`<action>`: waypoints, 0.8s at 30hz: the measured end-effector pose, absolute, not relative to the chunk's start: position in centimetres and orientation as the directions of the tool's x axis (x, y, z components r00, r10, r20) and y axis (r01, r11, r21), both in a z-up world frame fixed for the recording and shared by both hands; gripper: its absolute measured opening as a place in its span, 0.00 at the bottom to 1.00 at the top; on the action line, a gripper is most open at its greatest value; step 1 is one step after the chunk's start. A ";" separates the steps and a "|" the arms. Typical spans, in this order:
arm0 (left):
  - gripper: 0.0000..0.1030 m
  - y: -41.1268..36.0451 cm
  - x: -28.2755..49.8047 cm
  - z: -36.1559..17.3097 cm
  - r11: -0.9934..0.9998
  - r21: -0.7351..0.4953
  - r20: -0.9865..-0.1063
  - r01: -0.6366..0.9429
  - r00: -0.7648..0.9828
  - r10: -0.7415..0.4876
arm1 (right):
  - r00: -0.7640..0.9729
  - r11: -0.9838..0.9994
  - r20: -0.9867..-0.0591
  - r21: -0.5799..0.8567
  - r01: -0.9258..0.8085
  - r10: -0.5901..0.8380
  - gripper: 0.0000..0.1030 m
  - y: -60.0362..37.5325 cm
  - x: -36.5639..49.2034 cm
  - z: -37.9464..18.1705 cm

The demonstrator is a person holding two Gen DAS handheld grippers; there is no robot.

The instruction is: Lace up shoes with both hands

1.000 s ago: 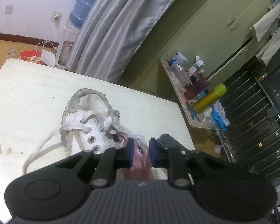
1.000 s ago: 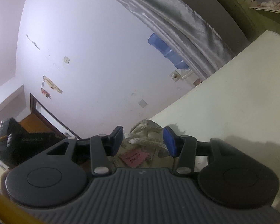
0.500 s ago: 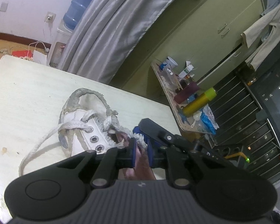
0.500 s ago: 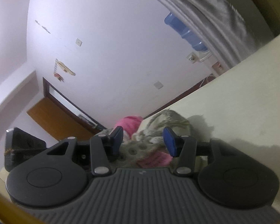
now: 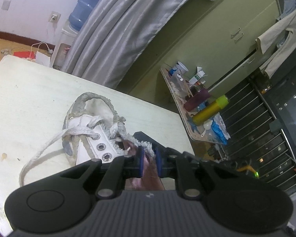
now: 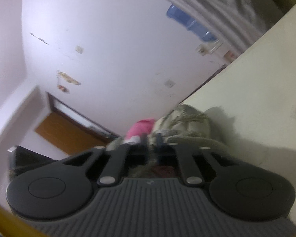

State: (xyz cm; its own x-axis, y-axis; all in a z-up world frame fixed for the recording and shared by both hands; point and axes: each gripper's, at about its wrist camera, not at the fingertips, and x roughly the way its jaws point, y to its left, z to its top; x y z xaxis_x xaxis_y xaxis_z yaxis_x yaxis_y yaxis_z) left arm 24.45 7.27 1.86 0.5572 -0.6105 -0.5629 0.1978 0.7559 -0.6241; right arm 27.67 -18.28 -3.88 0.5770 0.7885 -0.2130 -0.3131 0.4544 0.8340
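the shoe [image 5: 92,130] is lying on the pale desk [image 5: 29,90], its toe pointing away from the left wrist camera and its heel end sitting nearest both grippers. the step in hand appears to be securing the rear of the shoe so that lacing can go on. the left gripper [image 5: 148,163] is standing narrow, its blue pads pinching the frayed collar and pinkish lining at the shoe's rim. the right gripper [image 6: 151,142] is showing its jaws drawn close together at the back of the shoe; the right wrist view is blurred, so what exactly is lying between the pads cannot be told, though fabric of the shoe seems to be there.

the lace [image 5: 41,148] is threaded only through the forward holes, and its free length is trailing in a loose curve over the desk to the left of the shoe. two metal eyelets [image 5: 104,151] nearest the collar are standing empty. in judgement, the next move is calling for one gripper to keep the shoe steady while the other goes for the loose lace end and feeds it through an empty eyelet.

the upper is looking like white leather or imitation, stiff and smooth; the collar and toe edging are woolly, grey and frayed. the lace is flat, woven, limp and soiled. the eyelets are round, bright metal rings. the desk surface is matt, cream and lightly marked.
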 end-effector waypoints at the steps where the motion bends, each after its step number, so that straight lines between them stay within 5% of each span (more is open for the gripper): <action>1: 0.14 7.3 24.5 1.8 0.752 -0.629 -0.560 0.196 0.557 -0.613 | 0.591 0.472 -0.217 0.821 -0.320 0.777 0.01 -18.2 27.3 -3.8; 8: 0.14 7.5 24.5 1.7 0.741 -0.643 -0.554 0.194 0.550 -0.625 | 0.779 0.605 -0.194 0.746 -0.278 0.596 0.01 -21.2 25.5 -1.4; 12: 0.14 7.5 24.6 1.7 0.733 -0.652 -0.549 0.195 0.546 -0.633 | 0.928 0.653 -0.123 0.743 -0.149 0.351 0.01 -28.8 23.8 0.2; 16: 0.14 7.5 24.4 2.0 0.737 -0.644 -0.552 0.204 0.542 -0.633 | 0.982 0.647 -0.147 0.762 0.035 0.119 0.01 -35.7 21.3 -0.6; 18: 0.26 7.6 23.6 2.8 0.743 -0.626 -0.536 0.238 0.561 -0.631 | 0.987 0.663 -0.158 0.740 0.113 0.008 0.01 -38.1 19.5 -1.1; 24: 0.38 7.9 19.4 6.1 0.824 -0.445 -0.500 0.351 0.666 -0.554 | 0.956 0.711 -0.189 0.639 0.293 -0.224 0.00 -42.9 14.2 -1.0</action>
